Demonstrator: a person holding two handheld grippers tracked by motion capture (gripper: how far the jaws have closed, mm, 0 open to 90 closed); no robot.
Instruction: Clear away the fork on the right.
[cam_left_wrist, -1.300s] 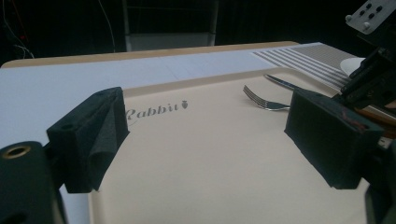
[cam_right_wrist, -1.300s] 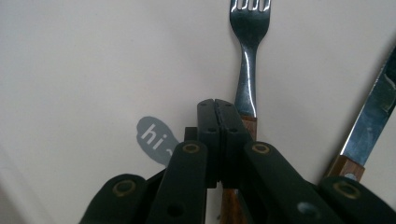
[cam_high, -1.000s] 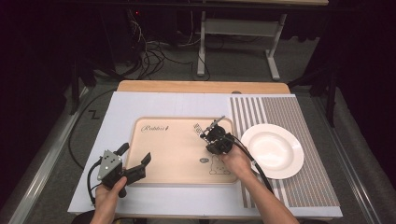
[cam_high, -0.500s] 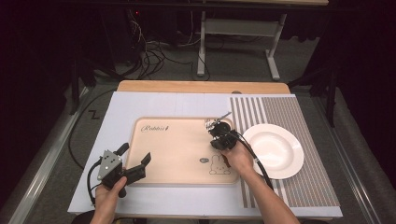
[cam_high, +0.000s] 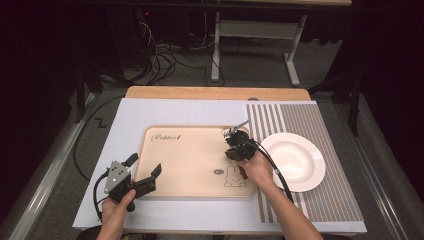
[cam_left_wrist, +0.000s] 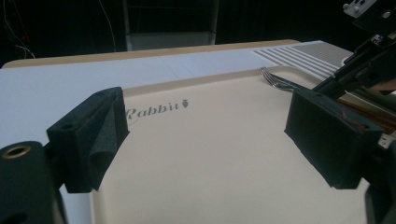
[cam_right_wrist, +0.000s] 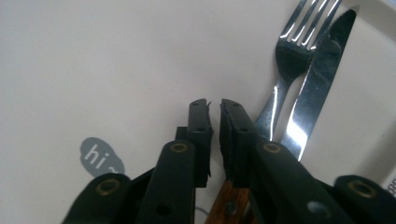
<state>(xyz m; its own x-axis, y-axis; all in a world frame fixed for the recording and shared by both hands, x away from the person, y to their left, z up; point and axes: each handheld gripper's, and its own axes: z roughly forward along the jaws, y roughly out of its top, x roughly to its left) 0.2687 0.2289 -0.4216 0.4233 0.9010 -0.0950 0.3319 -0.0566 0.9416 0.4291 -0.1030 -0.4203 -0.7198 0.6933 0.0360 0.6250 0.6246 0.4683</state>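
seen from the high view, the right gripper hovers at the far right corner of the beige tray, over the fork and knife, while the left gripper waits at the tray's near left corner, jaws wide apart and empty. since the earlier frames the right hand has edged toward the white plate beside the tray. the left gripper view shows fork tines lying flat by the tray's far rim. in the right gripper view the jaws have just been opening, a narrow gap with nothing between them, and the knife lies just right of the fork. the risk: a lift now could leave cutlery behind or nudge it against the rim.
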